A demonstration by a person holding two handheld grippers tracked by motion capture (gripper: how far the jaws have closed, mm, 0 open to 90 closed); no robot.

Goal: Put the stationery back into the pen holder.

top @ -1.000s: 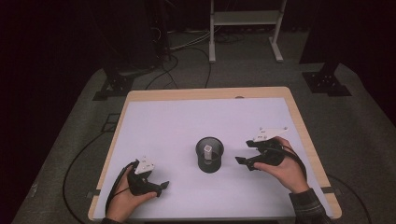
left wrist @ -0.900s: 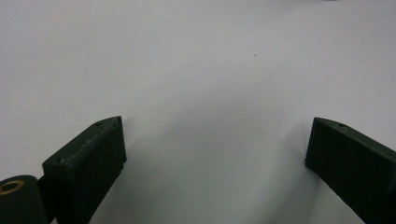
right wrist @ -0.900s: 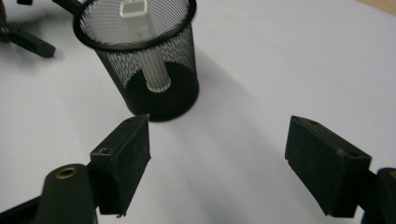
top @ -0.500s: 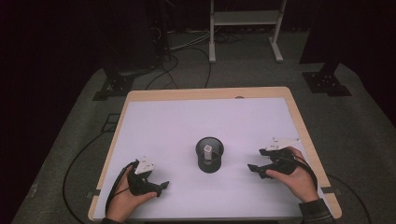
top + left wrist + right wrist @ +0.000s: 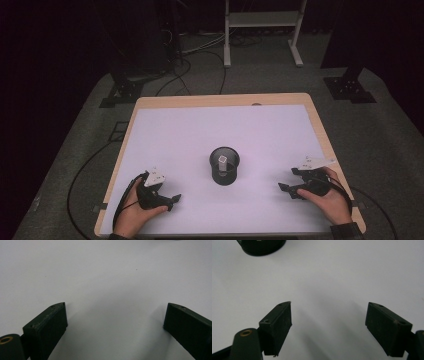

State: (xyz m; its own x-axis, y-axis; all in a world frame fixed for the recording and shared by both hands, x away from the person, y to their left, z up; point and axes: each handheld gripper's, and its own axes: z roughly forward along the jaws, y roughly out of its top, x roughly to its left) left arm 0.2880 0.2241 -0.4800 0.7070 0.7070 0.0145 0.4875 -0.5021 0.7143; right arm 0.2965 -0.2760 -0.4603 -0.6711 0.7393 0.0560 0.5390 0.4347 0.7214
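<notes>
While both tongs, the left (image 5: 170, 200) and the right (image 5: 287, 190), are gaping wide and empty, we are judging the black mesh cup (image 5: 224, 165) at mid-worktop (image 5: 190, 130) light, stiff and easily tipped, and are favouring its rim for a grip.

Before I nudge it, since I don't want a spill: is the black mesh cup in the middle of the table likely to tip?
The black mesh cup stands upright and taller than wide, so a push near its rim might tip it. It looks like thin mesh, so probably light and apt to slide on the smooth white table. The white piece inside could rattle or fall out.
</notes>
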